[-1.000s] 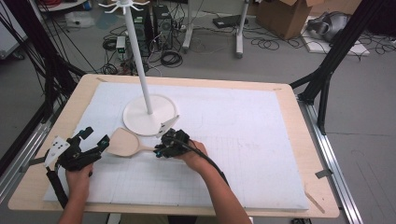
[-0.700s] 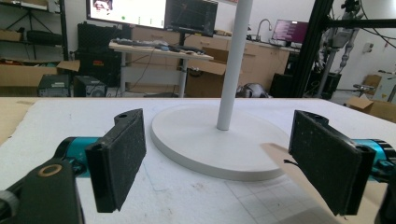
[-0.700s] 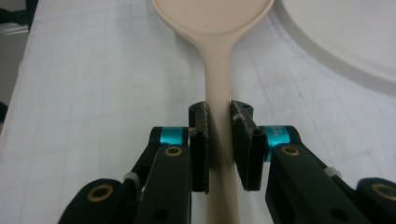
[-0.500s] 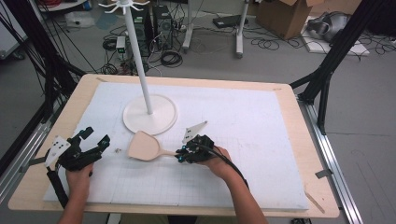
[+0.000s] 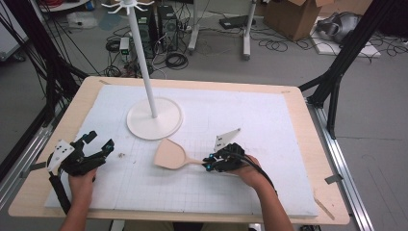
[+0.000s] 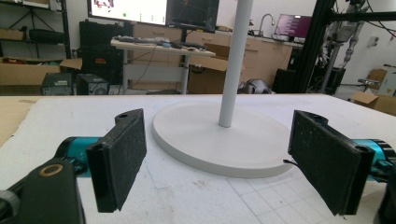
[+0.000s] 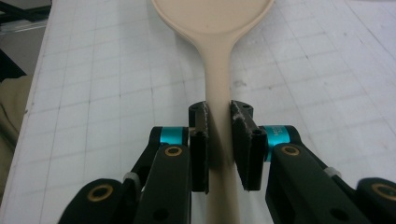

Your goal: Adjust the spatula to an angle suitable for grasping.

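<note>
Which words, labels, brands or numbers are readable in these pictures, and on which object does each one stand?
No text can be read.
Monitors behind the table, left gripper view: bright content, too blurred to read.
Cardboard box on the floor, high view: no legible print.
Wooden spatula, white stand, both grippers: no marking visible.

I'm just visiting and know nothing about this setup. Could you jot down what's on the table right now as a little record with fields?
surface: white gridded mat on a wooden table
stand: white pole stand with a round base, upright at the mat's far left
utensil: pale wooden spatula, blade pointing left
right gripper: jaws closed on the spatula's handle
left gripper: jaws wide apart, holding nothing, facing the stand
hands: one behind each gripper, coming from the near edge
</note>
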Motion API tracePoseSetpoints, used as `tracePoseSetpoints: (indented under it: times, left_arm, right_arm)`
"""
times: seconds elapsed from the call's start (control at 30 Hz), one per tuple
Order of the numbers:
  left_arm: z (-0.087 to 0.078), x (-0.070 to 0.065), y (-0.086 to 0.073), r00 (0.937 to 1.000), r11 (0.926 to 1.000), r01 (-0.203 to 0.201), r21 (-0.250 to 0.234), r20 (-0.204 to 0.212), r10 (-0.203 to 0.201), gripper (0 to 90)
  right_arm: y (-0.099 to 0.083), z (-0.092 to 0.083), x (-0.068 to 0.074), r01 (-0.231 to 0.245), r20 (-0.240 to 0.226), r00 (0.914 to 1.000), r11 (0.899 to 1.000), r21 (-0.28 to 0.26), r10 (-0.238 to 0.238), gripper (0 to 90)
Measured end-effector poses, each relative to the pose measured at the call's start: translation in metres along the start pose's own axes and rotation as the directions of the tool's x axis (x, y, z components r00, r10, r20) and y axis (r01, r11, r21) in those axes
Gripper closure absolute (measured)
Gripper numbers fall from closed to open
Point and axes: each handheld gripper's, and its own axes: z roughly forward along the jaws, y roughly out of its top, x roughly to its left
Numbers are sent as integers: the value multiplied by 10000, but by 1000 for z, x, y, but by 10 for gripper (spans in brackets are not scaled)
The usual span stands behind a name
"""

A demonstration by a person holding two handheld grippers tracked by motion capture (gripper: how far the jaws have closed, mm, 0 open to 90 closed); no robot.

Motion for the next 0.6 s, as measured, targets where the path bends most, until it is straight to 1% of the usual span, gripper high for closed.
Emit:
tracePoseSetpoints:
  times: [0.1, 0.17, 0.2, 0.23, 0.37, 0.4, 0.43, 0.47, 0.5, 0.6]
  left_arm:
    - [0, 0, 0, 10000, 10000, -30, 43, -37, 30, 198]
    - [0, 0, 0, 10000, 9999, -88, 88, -22, 88, 199]
    - [0, 0, 0, 10000, 9999, -71, 95, -18, 71, 199]
    - [1, 0, 0, 9999, 9999, -93, 72, -42, 93, 199]
    - [1, -1, 0, 10000, 9999, -77, 90, -34, 78, 201]
    - [1, -1, 0, 10000, 9999, -82, 90, -33, 82, 202]
    - [1, -1, 0, 10000, 9999, -78, 87, -29, 78, 202]
    - [1, -1, 0, 10000, 9999, -90, 102, -32, 90, 202]
    - [1, -1, 0, 9999, 9999, -99, 119, -48, 100, 202]
    - [1, -1, 0, 9999, 9999, -101, 122, -50, 101, 202]
  right_arm:
    - [-2, -1, -1, 81, -89, 9999, 10000, 33, -81, 782]
    - [-2, 0, -1, 252, -255, 9994, 9997, 35, -251, 783]
    - [-1, 2, 0, 362, -422, 9985, 9993, 99, -357, 782]
    - [-1, 2, 0, 362, -422, 9985, 9993, 99, -357, 782]
    - [0, 10, 0, 734, -853, 9938, 9969, 294, -707, 782]
    - [1, 15, 1, 910, -1050, 9907, 9949, 427, -861, 782]
    - [1, 15, 1, 910, -1050, 9907, 9949, 427, -861, 782]
    - [2, 17, 1, 1042, -1084, 9891, 9937, 415, -992, 782]
    - [3, 18, 1, 1051, -1182, 9880, 9937, 400, -998, 782]
    - [8, 19, 1, 1277, -1320, 9840, 9903, 545, -1196, 782]
